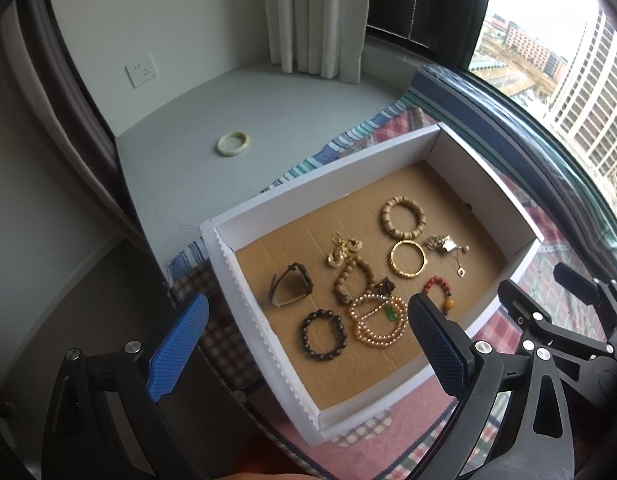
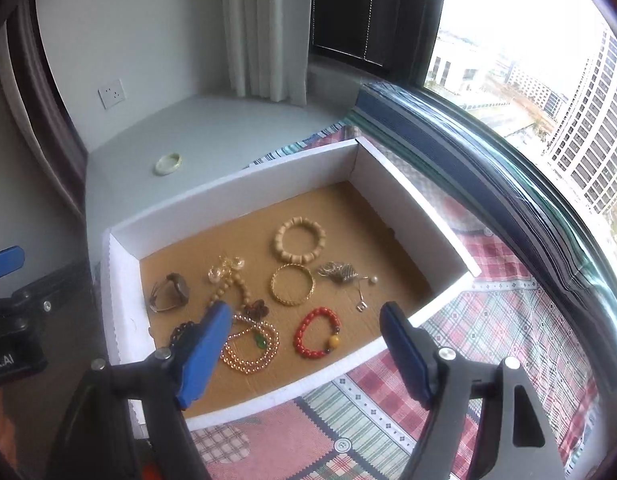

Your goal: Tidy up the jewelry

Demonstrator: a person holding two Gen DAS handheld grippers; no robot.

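A white box (image 1: 324,176) (image 2: 236,196) with a brown cardboard floor holds several jewelry pieces: a tan bead bracelet (image 1: 402,218) (image 2: 299,240), a gold bangle (image 1: 407,259) (image 2: 292,284), a red bead bracelet (image 2: 314,338) (image 1: 438,286), a pearl strand with a green stone (image 1: 378,320) (image 2: 250,344), a dark bead bracelet (image 1: 323,334) and a silver brooch (image 1: 442,243) (image 2: 338,272). A pale jade bangle (image 1: 234,143) (image 2: 169,163) lies outside on the grey sill. My left gripper (image 1: 304,344) and right gripper (image 2: 304,356) are both open and empty above the box's near edge.
The box rests on a plaid quilt (image 2: 488,320) (image 1: 372,440) on a window seat. The window frame (image 2: 508,152) runs along the right. A curtain (image 1: 312,16) hangs at the back and a wall socket (image 1: 141,70) is at the left. The right gripper's body (image 1: 556,332) shows in the left wrist view.
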